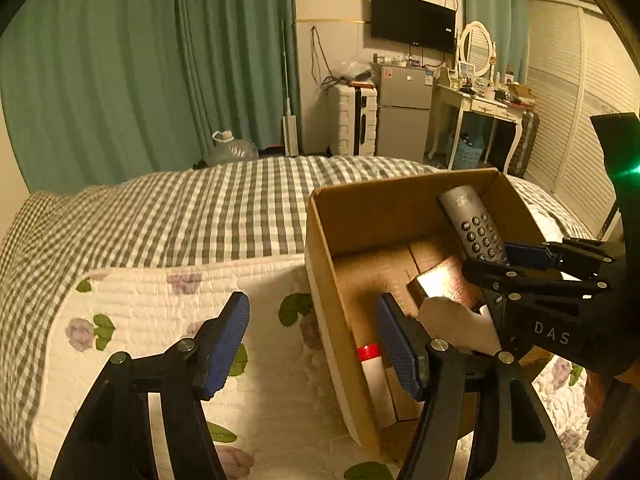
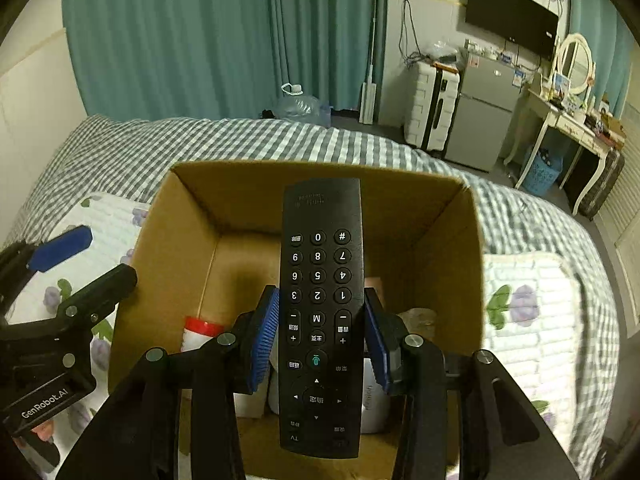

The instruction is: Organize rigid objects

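Note:
A black remote control (image 2: 320, 312) is held by my right gripper (image 2: 320, 340), shut on its sides, over the open cardboard box (image 2: 248, 192) on the bed. It also shows in the left wrist view (image 1: 472, 220) with the right gripper (image 1: 516, 258) reaching in from the right. The box (image 1: 360, 208) holds a white tube with a red band (image 1: 374, 376), a shiny pinkish flat item (image 1: 440, 280) and a pale shaped piece (image 1: 452, 320). My left gripper (image 1: 316, 344) is open and empty, straddling the box's left wall.
The box sits on a floral quilt (image 1: 160, 312) over a grey checked bedspread (image 1: 180, 208). Beyond the bed are green curtains (image 1: 120, 60), a white suitcase (image 1: 352, 120), a small fridge (image 1: 404, 116), a dressing table (image 1: 480, 104) and a wall TV (image 1: 412, 20).

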Tool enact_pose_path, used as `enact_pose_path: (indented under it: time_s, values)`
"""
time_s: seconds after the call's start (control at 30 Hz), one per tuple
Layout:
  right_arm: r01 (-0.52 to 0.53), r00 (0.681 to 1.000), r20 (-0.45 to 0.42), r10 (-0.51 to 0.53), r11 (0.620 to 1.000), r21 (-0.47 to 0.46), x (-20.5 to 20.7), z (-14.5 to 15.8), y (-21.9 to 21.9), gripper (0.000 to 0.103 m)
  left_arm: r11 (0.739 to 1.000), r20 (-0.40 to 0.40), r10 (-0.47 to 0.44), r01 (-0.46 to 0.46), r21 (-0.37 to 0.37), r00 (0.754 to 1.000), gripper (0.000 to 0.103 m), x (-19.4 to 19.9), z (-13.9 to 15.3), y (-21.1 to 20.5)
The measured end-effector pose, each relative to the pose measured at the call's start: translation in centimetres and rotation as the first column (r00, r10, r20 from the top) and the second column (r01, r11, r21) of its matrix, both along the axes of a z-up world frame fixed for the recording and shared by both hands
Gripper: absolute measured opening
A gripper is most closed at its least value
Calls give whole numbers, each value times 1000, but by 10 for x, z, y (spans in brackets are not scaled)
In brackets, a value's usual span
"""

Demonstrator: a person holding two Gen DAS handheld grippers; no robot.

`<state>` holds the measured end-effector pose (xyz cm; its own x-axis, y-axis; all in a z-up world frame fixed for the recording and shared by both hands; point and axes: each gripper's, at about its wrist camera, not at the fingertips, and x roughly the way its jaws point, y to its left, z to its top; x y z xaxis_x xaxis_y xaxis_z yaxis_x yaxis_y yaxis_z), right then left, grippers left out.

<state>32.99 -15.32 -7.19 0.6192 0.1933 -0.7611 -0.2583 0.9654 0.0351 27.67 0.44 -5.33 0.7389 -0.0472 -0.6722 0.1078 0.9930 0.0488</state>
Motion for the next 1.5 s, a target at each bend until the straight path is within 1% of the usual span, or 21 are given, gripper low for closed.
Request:
enact_pose_path:
  time_s: [0.03, 0.07, 0.13, 0.2, 0.27, 0.33, 0.4, 0.5, 0.53, 0.57, 0.7, 0.77, 0.83, 0.9, 0.97, 1.07, 1.17, 1.23, 1.4, 1.43, 1.5]
  values:
    - [3, 1000, 1, -3, 1000, -1, 0, -1, 1, 45, 1000, 1, 0, 0, -2, 1000, 68, -1, -1, 1]
    - [7, 1000, 9, -7, 1000, -2, -1, 0, 1, 54, 1000, 4, 2, -2, -1, 1000, 68, -2, -1, 0]
    - [13, 1000, 24, -13, 1000, 5, -4, 6, -1, 65, 1000, 17, 3, -3, 1, 1000, 68, -6, 4, -3]
    - [24, 999, 41, -24, 1000, 0, -9, 17, -4, 65, 1000, 26, 7, -7, -1, 1000, 68, -11, 12, -5]
    - [27, 998, 54, -27, 1000, -13, -16, 29, -7, 65, 1000, 40, 13, -13, -3, 999, 68, -20, 28, -8]
    - [41, 996, 80, -39, 999, -27, -28, 47, -14, 65, 1000, 57, 14, -13, -6, 998, 68, -28, 42, -10]
    - [49, 994, 96, -46, 998, -28, -40, 63, -19, 67, 1000, 87, 13, -12, -1, 996, 68, -42, 64, -13]
    - [65, 988, 141, -60, 997, -29, -66, 97, -30, 69, 1000, 134, 13, -13, -5, 991, 69, -63, 95, -17]
    - [71, 985, 161, -66, 997, -26, -79, 111, -35, 70, 1000, 146, 14, -13, -11, 989, 72, -71, 106, -18]
    - [74, 983, 171, -69, 997, -24, -86, 120, -37, 73, 1000, 164, 15, -12, -18, 986, 73, -81, 117, -19]
    - [79, 970, 232, -72, 997, -20, -129, 161, -46, 75, 1000, 217, 15, -10, -23, 976, 73, -117, 148, -25]
    - [87, 961, 265, -78, 996, -23, -155, 179, -51, 79, 1000, 241, 14, -8, -24, 971, 73, -136, 161, -28]
    - [88, 955, 286, -80, 996, -15, -173, 190, -55, 84, 999, 266, 17, -8, -32, 964, 74, -153, 169, -29]
    - [91, 947, 311, -84, 996, -10, -195, 199, -59, 90, 999, 291, 35, -27, -29, 956, 77, -170, 177, -31]
    - [109, 938, 332, -94, 994, -28, -213, 204, -59, 94, 997, 313, 68, -54, -54, 947, 77, -187, 182, -30]
    - [122, 928, 356, -112, 992, -5, -234, 204, -64, 100, 995, 334, 92, -70, -77, 938, 77, -204, 183, -29]
    - [121, 914, 387, -123, 992, 30, -249, 198, -69, 103, 995, 369, 102, -93, -42, 924, 77, -218, 175, -36]
    - [95, 903, 415, -112, 994, 61, -258, 189, -71, 103, 994, 391, 110, -99, -48, 914, 77, -225, 165, -36]
    - [92, 879, 461, -121, 992, 84, -263, 156, -76, 103, 990, 383, 141, -122, -72, 913, 77, -233, 119, -30]
    - [85, 872, 476, -113, 993, 80, -263, 144, -75, 103, 990, 380, 139, -124, -65, 914, 77, -234, 112, -31]
    - [87, 871, 480, -102, 995, 54, -261, 126, -73, 103, 991, 364, 131, -130, -27, 922, 77, -228, 94, -33]
